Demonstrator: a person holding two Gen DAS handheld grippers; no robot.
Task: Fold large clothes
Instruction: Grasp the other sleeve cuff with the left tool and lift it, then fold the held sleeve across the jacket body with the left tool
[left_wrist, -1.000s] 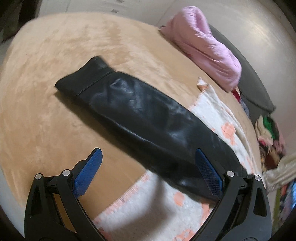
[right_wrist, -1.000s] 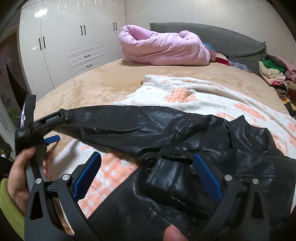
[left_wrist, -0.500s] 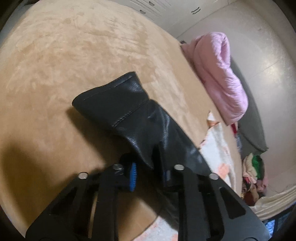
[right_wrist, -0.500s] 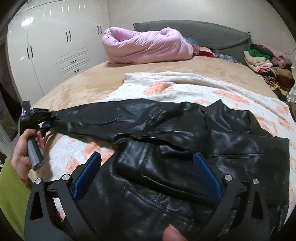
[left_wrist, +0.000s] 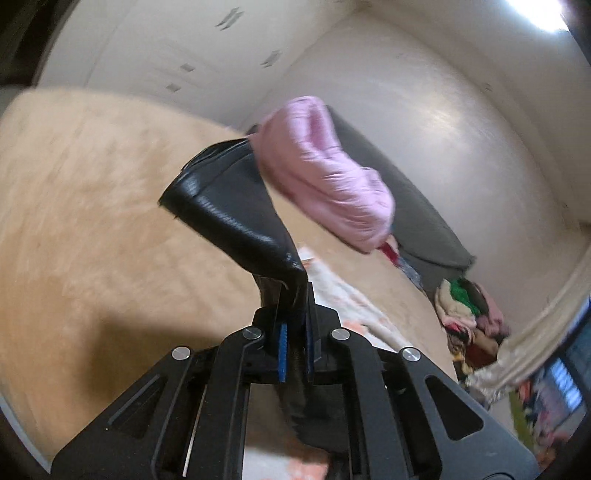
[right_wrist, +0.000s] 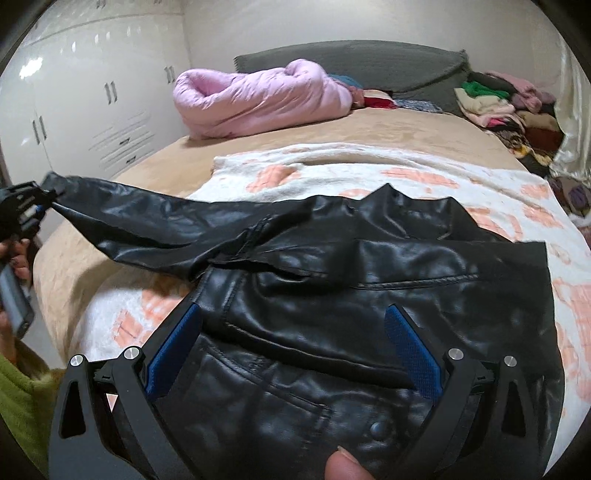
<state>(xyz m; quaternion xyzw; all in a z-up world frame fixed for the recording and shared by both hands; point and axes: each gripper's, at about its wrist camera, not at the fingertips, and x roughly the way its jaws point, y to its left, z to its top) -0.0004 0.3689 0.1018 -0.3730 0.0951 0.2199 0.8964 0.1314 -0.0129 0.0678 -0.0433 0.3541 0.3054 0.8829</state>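
A black leather jacket (right_wrist: 369, 295) lies spread on a white and orange blanket (right_wrist: 406, 170) on the bed. My left gripper (left_wrist: 293, 314) is shut on the jacket's sleeve near the cuff (left_wrist: 229, 206) and holds it lifted above the tan bedcover. In the right wrist view the left gripper (right_wrist: 26, 210) is at the far left with the sleeve (right_wrist: 147, 225) stretched from it to the jacket body. My right gripper (right_wrist: 295, 343) is open and empty, low over the jacket's front near a pocket and a snap button.
A rolled pink duvet (right_wrist: 258, 99) lies at the head of the bed by a grey headboard (right_wrist: 351, 62). Stacked clothes (right_wrist: 498, 107) sit at the back right. White wardrobes (right_wrist: 92, 103) stand to the left. The tan bedcover (left_wrist: 92, 221) spreads left.
My left gripper closed on the sleeve near the cuff and lifted it off the bed, pulling the sleeve out to the left. My right gripper stayed open over the jacket front.
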